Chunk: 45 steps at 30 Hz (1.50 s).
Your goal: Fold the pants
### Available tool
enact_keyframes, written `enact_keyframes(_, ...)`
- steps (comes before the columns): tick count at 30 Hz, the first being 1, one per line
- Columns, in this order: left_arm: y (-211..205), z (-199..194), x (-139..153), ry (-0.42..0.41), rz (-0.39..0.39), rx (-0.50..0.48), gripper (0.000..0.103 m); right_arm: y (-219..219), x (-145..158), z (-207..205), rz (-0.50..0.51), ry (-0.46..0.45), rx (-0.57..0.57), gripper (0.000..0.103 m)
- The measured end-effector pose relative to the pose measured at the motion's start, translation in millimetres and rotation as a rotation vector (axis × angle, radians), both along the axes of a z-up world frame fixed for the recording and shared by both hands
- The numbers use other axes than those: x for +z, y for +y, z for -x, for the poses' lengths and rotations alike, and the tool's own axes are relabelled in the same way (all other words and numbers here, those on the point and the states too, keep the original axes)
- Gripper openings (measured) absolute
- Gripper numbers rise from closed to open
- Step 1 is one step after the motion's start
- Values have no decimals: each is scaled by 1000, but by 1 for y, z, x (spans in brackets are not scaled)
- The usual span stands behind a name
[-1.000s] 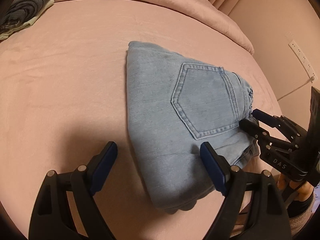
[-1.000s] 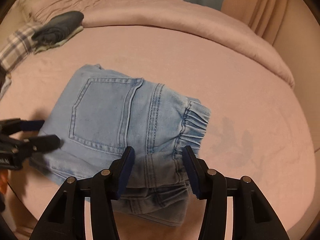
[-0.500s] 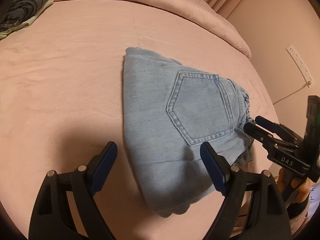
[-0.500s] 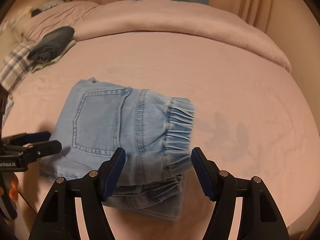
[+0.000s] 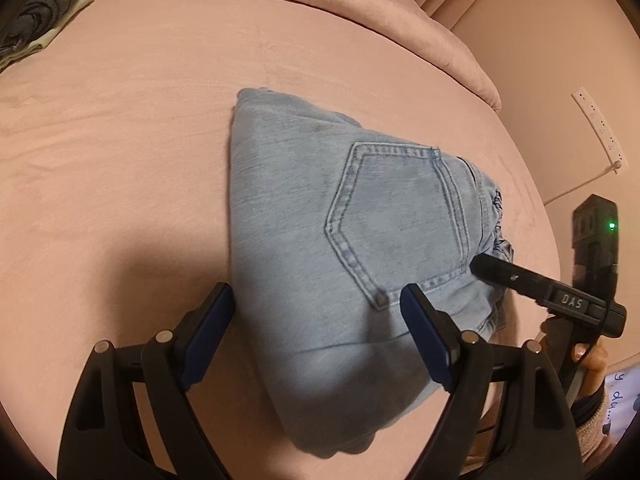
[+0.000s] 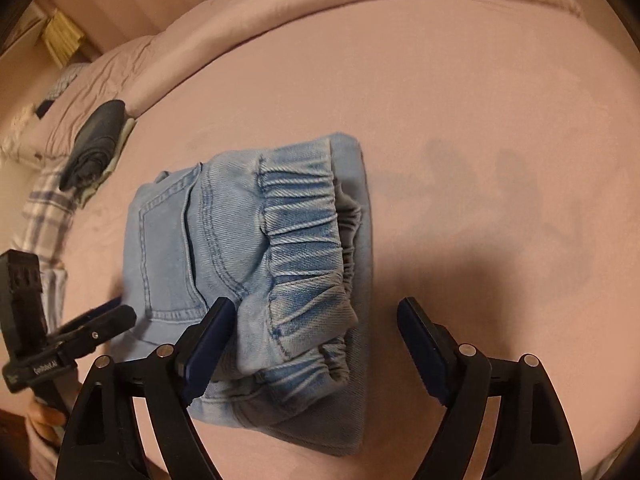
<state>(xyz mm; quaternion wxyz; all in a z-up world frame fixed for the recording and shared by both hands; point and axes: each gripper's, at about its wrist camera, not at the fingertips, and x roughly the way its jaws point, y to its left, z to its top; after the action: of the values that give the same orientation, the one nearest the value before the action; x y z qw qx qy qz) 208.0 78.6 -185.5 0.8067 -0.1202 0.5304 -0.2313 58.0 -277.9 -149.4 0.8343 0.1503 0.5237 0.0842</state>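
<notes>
Light blue jeans lie folded into a compact bundle on the pink bed, back pocket up. In the right wrist view the jeans show their gathered elastic waistband toward me. My left gripper is open, hovering just above the bundle's near edge, holding nothing. My right gripper is open wide at the waistband end, empty; its dark finger also shows in the left wrist view, resting at the jeans' right edge. The left gripper shows at the left of the right wrist view.
The pink bed cover spreads all around. A rolled pink duvet runs along the far side. Folded dark clothes lie by a plaid cloth at far left. A power strip hangs on the wall.
My right gripper has opened wider and swung round to face the waistband end. The left gripper has stayed open and hardly moved. The jeans keep their folded shape.
</notes>
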Motion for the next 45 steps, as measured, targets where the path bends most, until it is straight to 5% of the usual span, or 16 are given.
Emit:
enact_keyframes(7, -2, -2, 0, 9, -3, -5, 85, 6, 4, -6, 14, -9, -3, 83)
enact_keyframes(12, 1, 13, -3, 22, 22, -11, 84, 42, 50, -17, 214, -209, 54, 83)
enact_keyframes(15, 4, 26, -3, 13, 55, -11, 70, 78, 62, -44, 150, -249, 200, 83)
enact_keyframes(19, 18, 33, -7, 27, 102, 42, 43, 152, 46, -95, 110, -162, 419, 82)
enact_keyframes(24, 24, 44, -10, 27, 114, 51, 39, 202, 8, -128, 239, -52, 513, 50)
enact_keyframes(27, 26, 50, -11, 32, 130, 54, 39, 212, 5, -130, 277, -57, 530, 46)
enact_keyframes(31, 27, 51, -7, 40, 164, 60, 40, 196, 21, -121, 195, -118, 462, 46)
enact_keyframes(33, 29, 49, -5, 40, 174, 69, 48, 174, 42, -102, 144, -176, 413, 48)
enact_keyframes(35, 28, 44, -1, 29, 180, 79, 64, 142, 61, -82, 74, -219, 364, 60)
enact_keyframes(37, 23, 34, 1, 23, 200, 75, 66, 108, 72, -65, 47, -240, 302, 69)
enact_keyframes(45, 4, -4, -12, 90, 256, 93, 66, -11, 44, -33, -98, -104, 47, 75)
